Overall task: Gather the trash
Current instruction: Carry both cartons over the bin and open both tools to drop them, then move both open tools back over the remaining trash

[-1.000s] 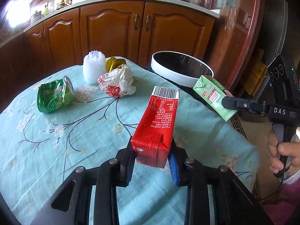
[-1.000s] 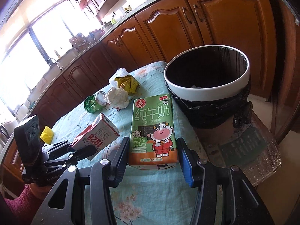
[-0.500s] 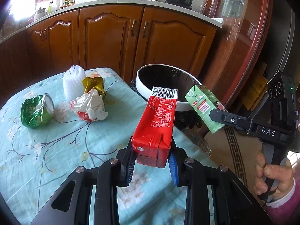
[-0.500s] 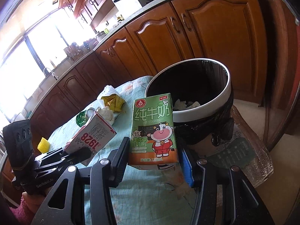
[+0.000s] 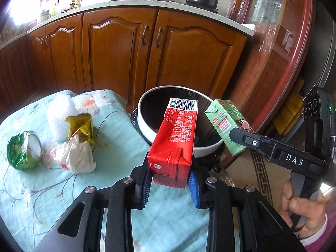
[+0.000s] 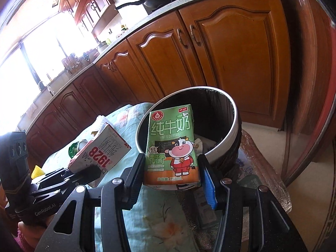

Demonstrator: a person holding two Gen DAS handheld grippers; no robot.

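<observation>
My left gripper [image 5: 170,185] is shut on a red milk carton [image 5: 176,140], held in the air just before the white rim of the bin [image 5: 147,130]. A green milk carton [image 6: 171,147] is clamped in my right gripper [image 6: 171,181], its top over the near rim of the same black-lined bin [image 6: 234,130]. Each wrist view shows the other gripper: the right gripper [image 5: 235,135] with the green carton [image 5: 227,124], and the left gripper [image 6: 92,172] with the red carton [image 6: 103,150]. Some crumpled paper lies inside the bin.
On the light blue flowered tablecloth [image 5: 42,199] lie a crushed green can [image 5: 23,150], a crumpled white wrapper [image 5: 73,157], a yellow foil wrapper [image 5: 80,126] and a white foam net [image 5: 59,115]. Wooden cabinets [image 5: 147,48] stand behind. A hand [image 5: 304,212] grips the right handle.
Both grippers have carried their cartons across the table toward the bin, which now sits closer and more central in both views. The grips are unchanged.
</observation>
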